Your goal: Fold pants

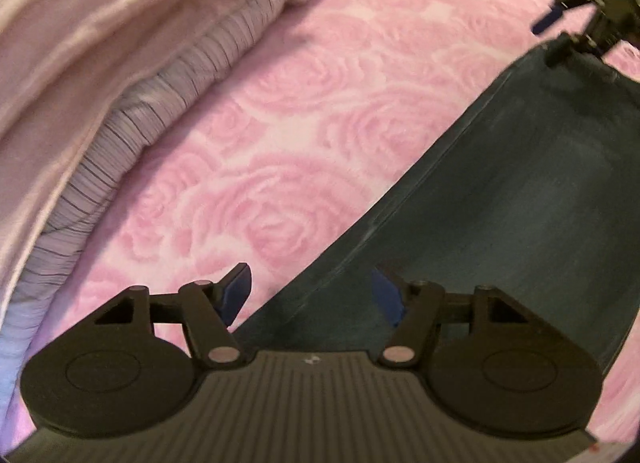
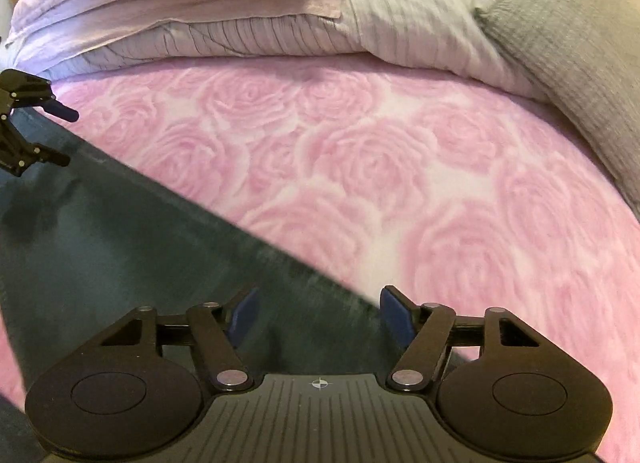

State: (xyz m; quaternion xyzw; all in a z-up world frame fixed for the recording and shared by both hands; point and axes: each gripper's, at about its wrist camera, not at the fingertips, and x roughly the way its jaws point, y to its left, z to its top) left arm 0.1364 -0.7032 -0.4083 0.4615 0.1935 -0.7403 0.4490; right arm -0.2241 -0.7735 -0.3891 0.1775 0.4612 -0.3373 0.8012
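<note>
Grippers tilt steeply down over dark pants (image 1: 500, 203): left gripper (image 1: 312, 295) and right gripper (image 2: 318, 317) both agape, gripping nothing.

We see each tool as one matte black assembly: on the left tool (image 1: 310, 295), two round housings with faintly embossed discs flank a ribbed grey plate bearing a small white mark; angled black links, pinned by pale silver rivets, carry blue pads (image 1: 237, 293). The right tool (image 2: 318, 317) repeats this form, its ribbed plate marked with a small crosshair, its fingers (image 2: 396, 317) likewise faced in blue
</note>
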